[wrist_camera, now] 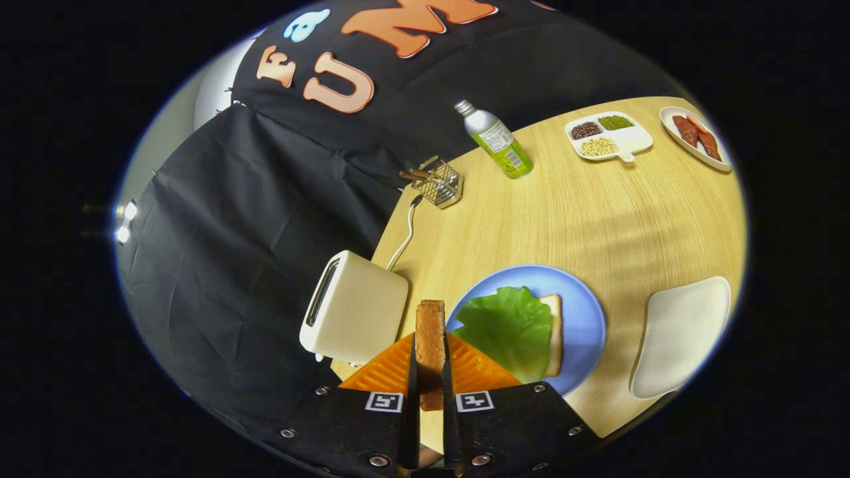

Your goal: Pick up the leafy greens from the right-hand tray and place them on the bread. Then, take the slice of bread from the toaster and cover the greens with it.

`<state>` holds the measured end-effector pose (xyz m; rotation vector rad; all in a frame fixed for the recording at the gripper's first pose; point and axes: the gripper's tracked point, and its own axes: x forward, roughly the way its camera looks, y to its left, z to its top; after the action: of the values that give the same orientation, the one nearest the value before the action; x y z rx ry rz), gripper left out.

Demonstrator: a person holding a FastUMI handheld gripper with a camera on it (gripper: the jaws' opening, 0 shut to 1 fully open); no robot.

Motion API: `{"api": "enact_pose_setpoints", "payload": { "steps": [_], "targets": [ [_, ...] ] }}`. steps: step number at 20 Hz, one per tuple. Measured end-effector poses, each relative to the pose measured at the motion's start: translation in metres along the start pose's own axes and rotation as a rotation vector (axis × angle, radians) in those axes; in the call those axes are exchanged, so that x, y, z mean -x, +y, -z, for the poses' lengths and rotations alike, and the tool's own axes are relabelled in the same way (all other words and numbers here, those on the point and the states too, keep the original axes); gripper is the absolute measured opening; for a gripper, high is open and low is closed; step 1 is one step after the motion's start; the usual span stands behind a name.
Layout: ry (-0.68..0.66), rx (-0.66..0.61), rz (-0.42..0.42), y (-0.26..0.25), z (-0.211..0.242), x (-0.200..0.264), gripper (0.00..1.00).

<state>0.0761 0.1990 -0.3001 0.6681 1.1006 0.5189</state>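
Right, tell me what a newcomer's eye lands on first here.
First the slice of bread, held edge-on between the gripper jaws, which are shut on it. Just beyond, to its right, the leafy greens lie on bread on the blue plate; the white toaster stands to its left.

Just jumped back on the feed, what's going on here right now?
The hand-held tongs are shut on a slice of toasted bread, held on edge between the fingers, clear of the white toaster beside it. Just ahead, the leafy greens already lie on the bread slice on the blue plate. The white tray past the plate holds nothing. Covering the greens is not yet done.
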Motion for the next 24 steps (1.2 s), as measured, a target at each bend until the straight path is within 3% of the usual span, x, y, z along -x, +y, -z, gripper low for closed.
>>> {"api": "enact_pose_setpoints", "payload": {
  "steps": [7, 15, 24],
  "targets": [
    [0.017, -0.041, 0.006, -0.030, 0.018, -0.009, 0.15],
    [-0.022, 0.000, 0.107, -0.064, 0.018, -0.018, 0.15],
    [-0.061, 0.166, 0.276, -0.093, 0.018, -0.024, 0.52]
  ]
}}
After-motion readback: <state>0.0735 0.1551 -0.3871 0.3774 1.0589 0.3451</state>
